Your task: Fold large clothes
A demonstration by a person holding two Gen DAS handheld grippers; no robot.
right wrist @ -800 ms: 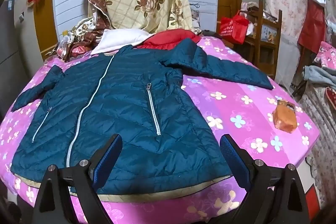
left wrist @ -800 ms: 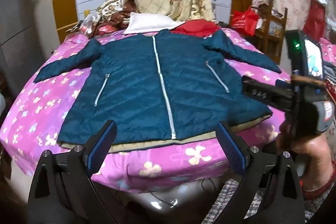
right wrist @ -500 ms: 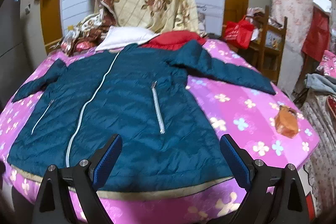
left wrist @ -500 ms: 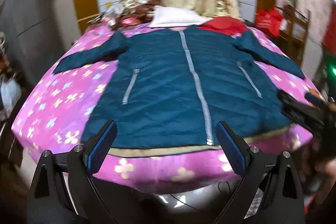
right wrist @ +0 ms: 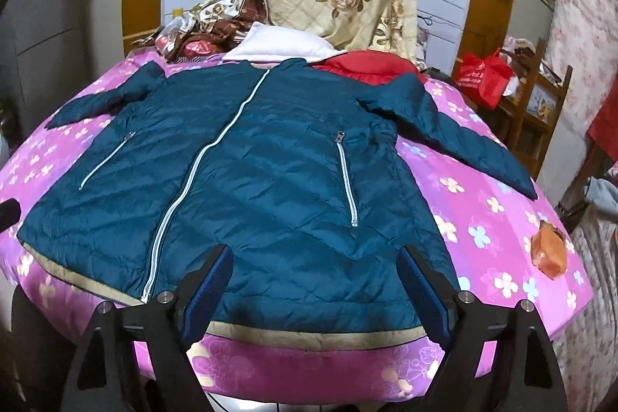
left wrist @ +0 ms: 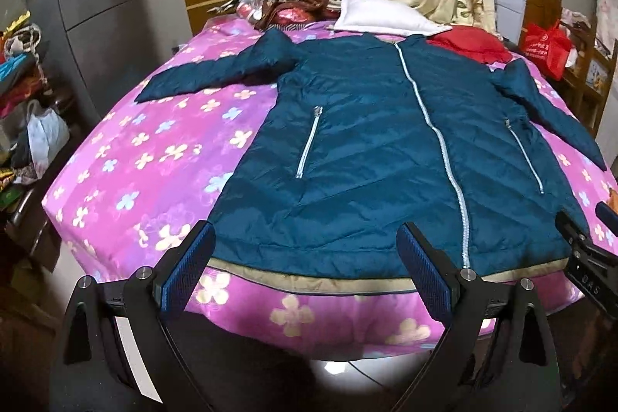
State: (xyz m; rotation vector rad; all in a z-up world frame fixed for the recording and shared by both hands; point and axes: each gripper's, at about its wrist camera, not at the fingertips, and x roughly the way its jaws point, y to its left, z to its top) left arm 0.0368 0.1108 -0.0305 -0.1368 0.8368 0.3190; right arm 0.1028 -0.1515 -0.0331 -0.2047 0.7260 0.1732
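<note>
Both tongs have slid to the left since the earlier pictures, so the coat [left wrist: 386,157] now sits more to the right in the left view, and its left sleeve [left wrist: 216,72] shows in full. Left tongs [left wrist: 307,267] are spread wide apart and hold nothing. They hang just in front of the coat's tan hem [left wrist: 309,280], with the left pad [left wrist: 189,265] near the hem's left corner. Right tongs [right wrist: 314,288] are spread wide too and hold nothing. They hang over the bottom of the coat [right wrist: 270,161], right of the long zip [right wrist: 181,192]. The blue coat lies flat and zipped on the pink bed [right wrist: 483,219], straight ahead of both tongs, with both sleeves spread out to the sides. A small orange pouch [right wrist: 548,250] lies on the bed, well to the right of the right tongs. Far ahead, past the coat's collar, sit a white pillow [left wrist: 378,14] and something red [left wrist: 471,43]. A red bag [right wrist: 484,76] is far off to the right.
</note>
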